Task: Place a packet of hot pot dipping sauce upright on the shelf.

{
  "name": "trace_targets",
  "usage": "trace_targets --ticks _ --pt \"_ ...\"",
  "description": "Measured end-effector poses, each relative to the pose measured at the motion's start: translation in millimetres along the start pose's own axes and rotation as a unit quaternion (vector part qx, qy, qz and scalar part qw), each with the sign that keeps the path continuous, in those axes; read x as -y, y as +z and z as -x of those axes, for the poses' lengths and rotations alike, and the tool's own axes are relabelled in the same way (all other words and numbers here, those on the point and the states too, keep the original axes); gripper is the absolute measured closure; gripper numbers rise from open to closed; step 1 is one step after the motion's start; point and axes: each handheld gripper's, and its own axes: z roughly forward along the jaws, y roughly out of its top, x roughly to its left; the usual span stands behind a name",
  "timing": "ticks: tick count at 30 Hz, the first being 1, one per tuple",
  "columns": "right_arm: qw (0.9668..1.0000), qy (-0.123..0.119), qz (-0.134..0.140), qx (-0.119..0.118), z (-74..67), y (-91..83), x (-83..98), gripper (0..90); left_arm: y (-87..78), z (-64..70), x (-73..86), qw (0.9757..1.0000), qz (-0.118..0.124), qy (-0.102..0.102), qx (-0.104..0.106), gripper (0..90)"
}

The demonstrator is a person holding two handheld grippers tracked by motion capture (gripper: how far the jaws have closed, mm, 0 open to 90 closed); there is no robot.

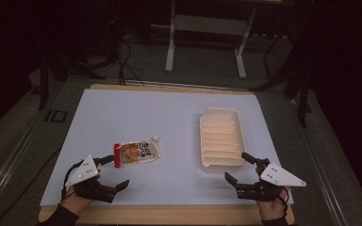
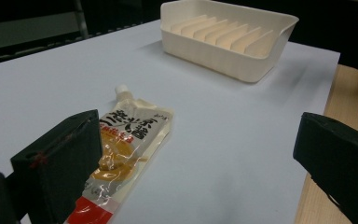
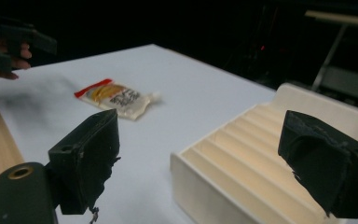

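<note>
A clear sauce pouch (image 1: 137, 153) with a red end and a white spout lies flat on the pale table (image 1: 136, 113), left of centre. My left gripper (image 1: 116, 172) is open just in front of it at the near left; in the left gripper view the pouch (image 2: 121, 144) lies beside the left jaw, untouched. A cream ribbed tray (image 1: 221, 138) stands at the right. Open and holding nothing, my right gripper (image 1: 239, 167) hovers at the tray's near end, and the right gripper view shows the tray (image 3: 242, 158) between its jaws and the pouch (image 3: 116, 98) farther off.
A wooden strip (image 1: 169, 214) edges the table's near side. Beyond the far edge stand a white metal frame (image 1: 207, 42) and dark cables on the floor. The room around is dark.
</note>
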Motion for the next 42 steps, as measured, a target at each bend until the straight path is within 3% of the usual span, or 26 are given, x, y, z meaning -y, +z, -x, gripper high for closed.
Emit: trace_targets --ticks 5,9,15,18,21,25,30,33,38,42 --pt "0.9999 0.004 -0.006 -0.01 -6.4 -4.6 -6.1 12.3 -2.5 2.8 -2.4 0.9998 0.016 0.012 0.008 1.7" --pt "0.9999 -0.001 -0.003 -0.017 -8.4 -5.3 -7.8 12.3 -1.2 4.3 -2.3 0.9997 0.007 0.016 0.016 1.7" --pt "0.9997 -0.014 -0.005 -0.019 -12.5 -6.7 -10.2 12.5 0.3 9.1 -4.4 0.999 0.013 0.028 0.032 1.7" --pt "0.9997 -0.013 -0.005 -0.019 -13.0 -6.7 -10.6 12.7 1.4 11.1 -5.3 0.9986 0.005 0.008 0.051 1.7" --pt "0.9998 -0.012 -0.003 -0.013 -12.8 -7.1 -10.4 12.6 2.6 12.7 -8.3 0.9985 -0.002 0.001 0.055 1.7" --pt "0.9999 -0.008 -0.003 -0.011 -12.2 -7.3 -9.9 12.5 4.3 16.9 -16.8 0.9989 -0.009 0.018 0.042 1.7" --pt "0.9999 -0.006 -0.008 -0.013 -13.3 -4.9 -9.6 12.0 6.0 19.7 -29.6 0.9991 -0.008 0.018 0.039 1.7" --pt "0.9999 -0.004 -0.01 -0.013 -14.2 -3.6 -9.9 11.1 6.1 19.9 -35.4 0.9984 -0.011 0.027 0.048 1.7" --pt "0.9998 0.002 -0.01 -0.018 -15.3 -1.0 -10.5 11.1 5.4 15.9 -45.0 0.9979 -0.017 0.025 0.057 1.7" --pt "0.9997 -0.001 -0.014 -0.022 -16.5 0.4 -9.9 11.1 6.0 10.4 -51.5 0.9982 -0.021 0.021 0.053 1.7"
